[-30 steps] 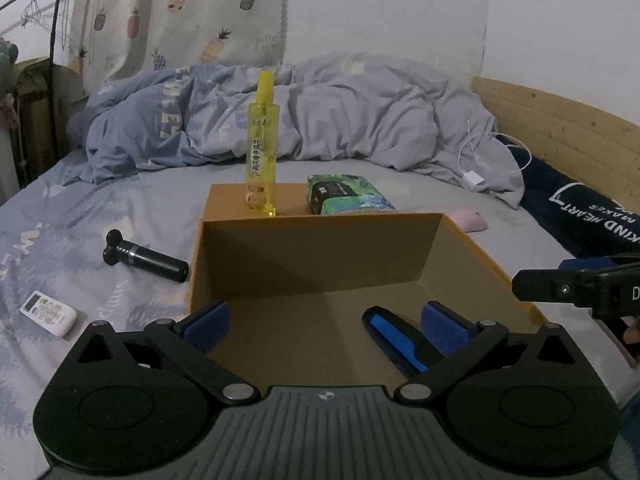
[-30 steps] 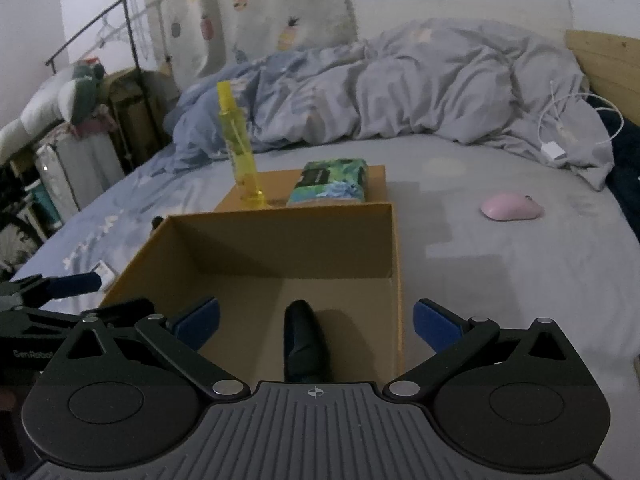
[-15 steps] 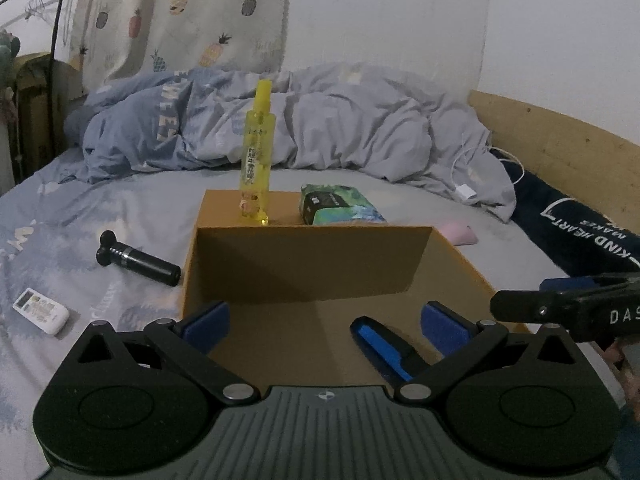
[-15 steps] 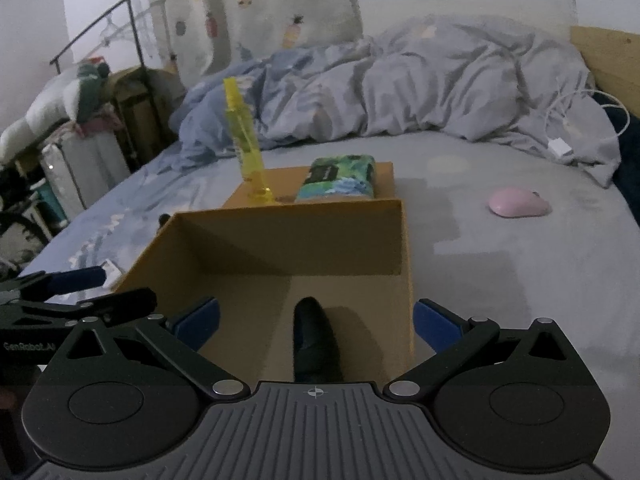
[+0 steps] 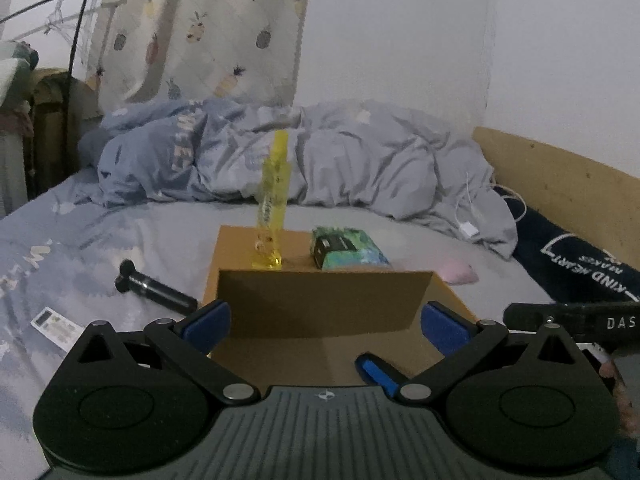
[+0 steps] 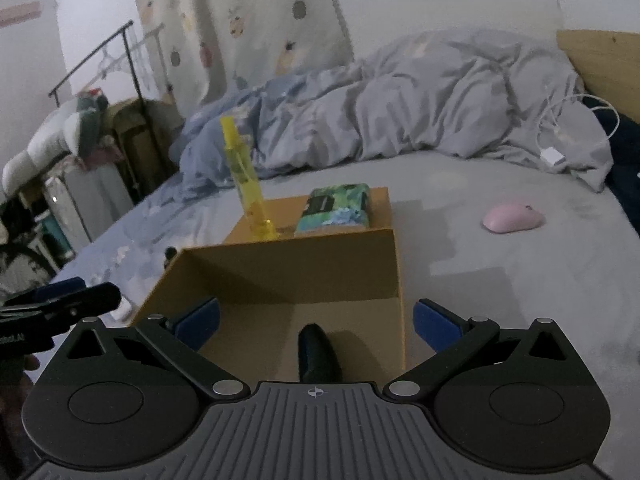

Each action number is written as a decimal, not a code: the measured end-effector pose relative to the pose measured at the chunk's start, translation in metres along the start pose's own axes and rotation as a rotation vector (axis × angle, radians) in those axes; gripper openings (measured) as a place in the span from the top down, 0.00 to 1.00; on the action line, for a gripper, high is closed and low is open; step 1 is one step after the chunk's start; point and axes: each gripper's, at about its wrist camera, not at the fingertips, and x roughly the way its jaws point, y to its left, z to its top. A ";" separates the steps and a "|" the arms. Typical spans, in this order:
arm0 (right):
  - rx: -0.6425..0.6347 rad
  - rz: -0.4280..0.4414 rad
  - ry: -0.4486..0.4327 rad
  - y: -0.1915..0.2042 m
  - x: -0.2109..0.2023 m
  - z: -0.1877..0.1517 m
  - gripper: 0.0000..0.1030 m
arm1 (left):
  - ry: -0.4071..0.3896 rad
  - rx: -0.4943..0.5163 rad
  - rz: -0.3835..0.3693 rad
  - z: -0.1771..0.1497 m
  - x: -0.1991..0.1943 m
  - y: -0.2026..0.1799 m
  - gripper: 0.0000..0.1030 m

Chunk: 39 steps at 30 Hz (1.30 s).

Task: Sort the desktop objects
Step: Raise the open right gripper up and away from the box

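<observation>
Both views are raised and tilted since the earlier frame. The left gripper [image 5: 326,320] and right gripper [image 6: 316,320] are held wide open, empty. The upright yellow plastic spray bottle [image 5: 273,216], judged light, slick and tippy, is best taken mid-body.

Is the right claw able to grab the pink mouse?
Probably yes. The pink mouse lies alone on bare sheet, right of the cardboard box; the open, empty right claw has nothing blocking it.

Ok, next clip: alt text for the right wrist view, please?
An open, empty right gripper hovers over an open cardboard box on a bed, with a dark object lying inside. A yellow spray bottle and green packet sit on the box's far flap, a pink mouse lies to the right on the sheet, and the left gripper shows at left.
</observation>
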 end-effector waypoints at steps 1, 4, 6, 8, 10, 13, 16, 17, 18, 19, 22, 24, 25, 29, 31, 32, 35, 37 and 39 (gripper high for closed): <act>0.006 0.000 -0.002 -0.001 -0.001 0.001 0.00 | -0.012 0.003 0.004 0.002 -0.002 0.001 0.00; 0.008 -0.003 -0.012 0.001 -0.002 0.006 0.00 | -0.029 -0.002 0.018 0.009 -0.006 0.004 0.00; 0.004 -0.004 -0.019 0.004 -0.004 0.010 0.00 | -0.037 -0.015 0.029 0.015 -0.009 0.006 0.00; 0.001 -0.004 -0.026 0.008 -0.006 0.014 0.00 | -0.054 -0.023 0.023 0.020 -0.014 0.006 0.00; -0.003 -0.005 -0.033 0.011 -0.008 0.019 0.00 | -0.065 -0.012 0.021 0.025 -0.017 0.004 0.00; -0.029 -0.004 -0.045 0.019 -0.013 0.027 0.00 | -0.069 0.006 0.022 0.032 -0.016 0.001 0.00; -0.064 -0.008 -0.074 0.031 -0.020 0.040 0.00 | -0.076 0.025 0.025 0.041 -0.015 -0.001 0.00; -0.077 -0.009 -0.086 0.034 -0.023 0.045 0.00 | -0.080 0.030 0.026 0.044 -0.015 -0.001 0.00; -0.088 -0.008 -0.097 0.038 -0.024 0.050 0.00 | -0.085 0.036 0.027 0.047 -0.015 -0.002 0.00; -0.098 -0.006 -0.110 0.042 -0.026 0.055 0.00 | -0.089 0.041 0.028 0.051 -0.014 -0.003 0.00; -0.115 -0.006 -0.138 0.050 -0.029 0.072 0.00 | -0.104 0.052 0.029 0.063 -0.012 -0.004 0.00; -0.119 -0.004 -0.152 0.054 -0.029 0.083 0.00 | -0.106 0.056 0.028 0.072 -0.009 -0.003 0.00; -0.119 -0.004 -0.158 0.056 -0.029 0.089 0.00 | -0.105 0.058 0.028 0.077 -0.007 -0.003 0.00; -0.113 0.002 -0.184 0.062 -0.028 0.118 0.00 | -0.114 0.042 0.031 0.100 0.001 0.002 0.00; -0.108 0.008 -0.196 0.065 -0.029 0.133 0.00 | -0.123 0.028 0.025 0.114 0.004 0.005 0.00; -0.107 0.012 -0.202 0.067 -0.029 0.139 0.00 | -0.129 0.027 0.024 0.120 0.005 0.006 0.00; -0.117 0.020 -0.226 0.072 -0.030 0.159 0.00 | -0.145 0.032 0.026 0.134 0.008 0.007 0.00; -0.130 0.024 -0.243 0.075 -0.029 0.170 0.00 | -0.155 0.033 0.029 0.142 0.011 0.008 0.00; -0.147 0.027 -0.265 0.078 -0.028 0.179 0.00 | -0.165 0.029 0.030 0.148 0.014 0.009 0.00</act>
